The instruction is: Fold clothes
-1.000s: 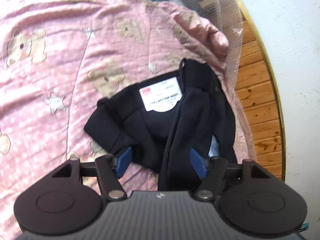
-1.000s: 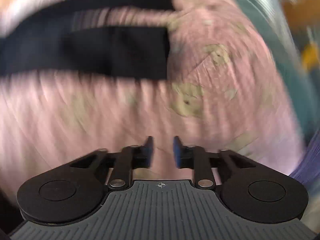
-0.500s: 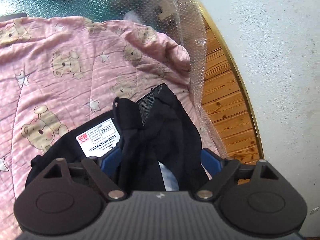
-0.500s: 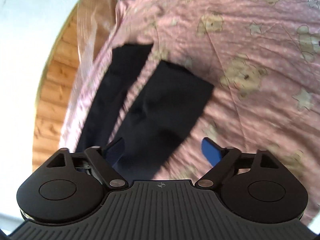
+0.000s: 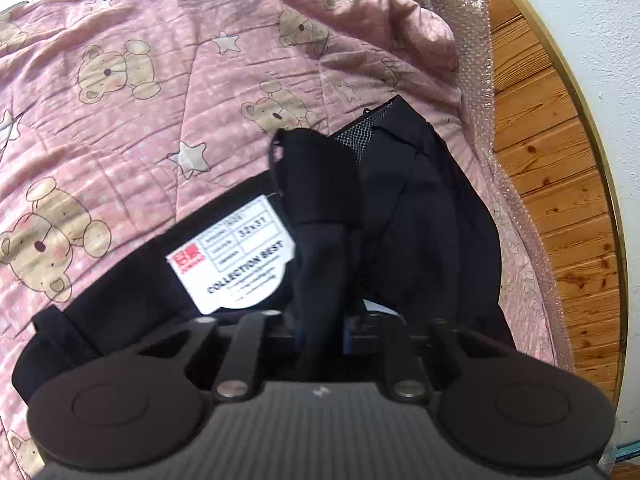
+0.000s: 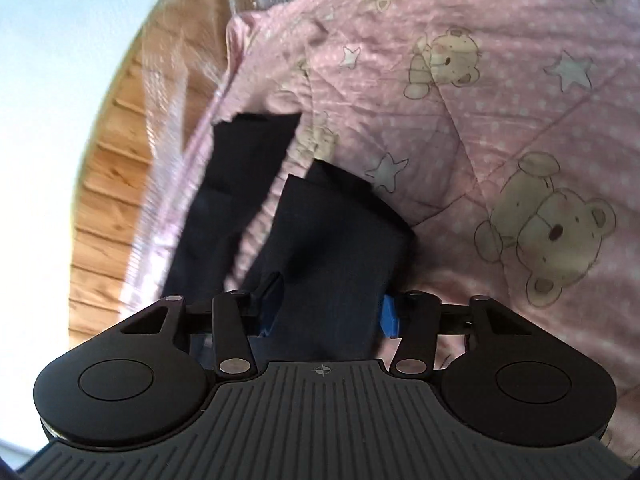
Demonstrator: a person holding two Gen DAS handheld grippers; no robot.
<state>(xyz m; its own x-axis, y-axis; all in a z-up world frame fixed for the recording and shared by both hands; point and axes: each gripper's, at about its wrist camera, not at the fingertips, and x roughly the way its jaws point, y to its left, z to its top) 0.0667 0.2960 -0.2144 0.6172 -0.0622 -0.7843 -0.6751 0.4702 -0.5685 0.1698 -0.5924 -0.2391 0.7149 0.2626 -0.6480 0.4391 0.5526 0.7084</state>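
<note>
Black trousers point(image 5: 432, 216) lie on a pink teddy-bear quilt point(image 5: 160, 92), with a white size label point(image 5: 236, 256) at the waistband. My left gripper point(image 5: 322, 328) is shut on a bunched fold of the waist. In the right wrist view, the two trouser legs point(image 6: 336, 240) stretch away over the quilt point(image 6: 500, 100). My right gripper point(image 6: 328, 312) straddles the nearer leg, its blue pads point(image 6: 390, 316) closing in on the cloth with the left pad still apart from it.
Bubble wrap point(image 5: 476, 52) edges the quilt at the right. Beyond it is a wooden floor point(image 5: 560, 184) and a white wall point(image 5: 608, 20). In the right wrist view the floor point(image 6: 116, 200) and wall lie at the left.
My left gripper has closed on the waistband fold it straddled. My right gripper swung over to the trouser legs, opened, moved in around the nearer leg and has narrowed.
</note>
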